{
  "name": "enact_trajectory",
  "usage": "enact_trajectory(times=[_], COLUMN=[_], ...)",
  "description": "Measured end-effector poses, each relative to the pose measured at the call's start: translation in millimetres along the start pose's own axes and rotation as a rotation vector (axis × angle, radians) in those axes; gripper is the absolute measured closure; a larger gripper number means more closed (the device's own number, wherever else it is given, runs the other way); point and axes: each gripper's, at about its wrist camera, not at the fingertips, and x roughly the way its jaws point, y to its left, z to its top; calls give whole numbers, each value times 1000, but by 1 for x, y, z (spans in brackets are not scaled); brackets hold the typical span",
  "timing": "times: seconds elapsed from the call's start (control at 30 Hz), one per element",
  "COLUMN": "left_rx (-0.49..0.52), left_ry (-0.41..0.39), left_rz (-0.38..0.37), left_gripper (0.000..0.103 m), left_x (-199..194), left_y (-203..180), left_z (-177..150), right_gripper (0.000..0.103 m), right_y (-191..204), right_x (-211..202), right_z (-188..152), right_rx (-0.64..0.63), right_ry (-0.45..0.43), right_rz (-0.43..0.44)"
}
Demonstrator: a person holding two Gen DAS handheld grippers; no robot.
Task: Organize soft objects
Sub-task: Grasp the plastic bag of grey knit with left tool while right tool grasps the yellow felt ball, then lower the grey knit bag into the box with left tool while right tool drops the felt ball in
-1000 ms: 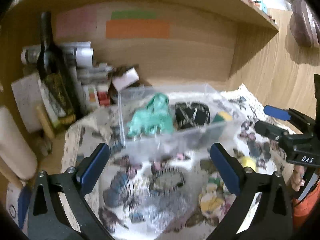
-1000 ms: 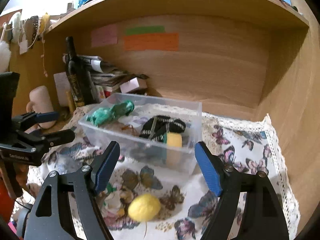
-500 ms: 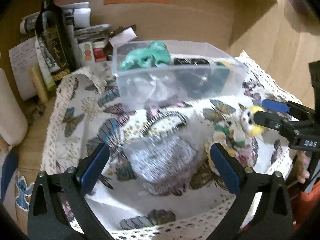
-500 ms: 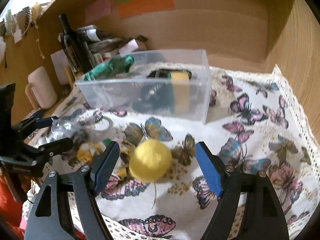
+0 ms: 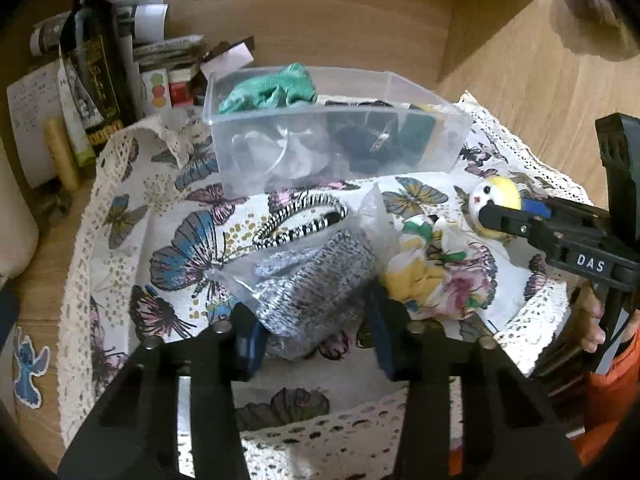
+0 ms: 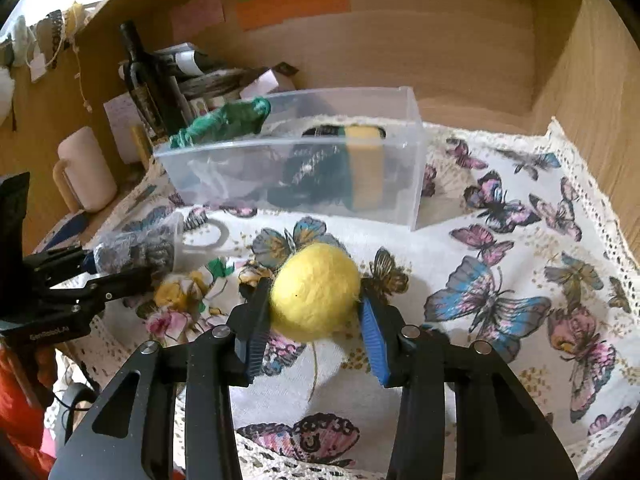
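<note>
My left gripper (image 5: 316, 330) is shut on a grey knitted item in a clear plastic bag (image 5: 316, 276) lying on the butterfly cloth (image 5: 120, 240). My right gripper (image 6: 314, 320) is shut on a yellow felt ball (image 6: 314, 290); in the left wrist view the ball (image 5: 496, 200) shows a small white face. A clear plastic box (image 5: 332, 148) stands behind, holding a green cloth (image 5: 276, 90), a dark knitted item (image 5: 368, 140) and a yellow-green sponge (image 6: 364, 168). A black-and-white band (image 5: 300, 220) and a floral cloth (image 5: 436, 280) lie between the grippers.
A dark bottle (image 5: 94, 64), papers and small boxes (image 5: 172, 68) crowd the back left corner. A cream mug (image 6: 84, 172) stands at the left. Wooden walls (image 6: 440, 40) enclose the back and right. The cloth's lace edge (image 5: 320, 420) hangs over the front.
Both grippers moved down and forward and went from wide open to shut, the left on the bagged grey knit, the right on the yellow ball.
</note>
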Motion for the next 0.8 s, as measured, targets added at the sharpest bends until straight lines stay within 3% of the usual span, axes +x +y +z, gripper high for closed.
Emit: enact_trajectory(times=[0.33, 0.53, 0.8], left_rx=[3, -11, -8], left_ry=[-111, -211, -282], left_rz=[-1, 6, 24], left_gripper=[64, 64, 64], left_x=[-37, -58, -59], left_y=[-1, 5, 7], left_z=[17, 48, 92], right_gripper=[65, 65, 65], right_y=[-1, 1, 6], right_x=[-29, -43, -53], right_z=[21, 42, 72], right_rx=[-1, -18, -59], right_ry=[-113, -187, -265], right_rz=[-8, -16, -23])
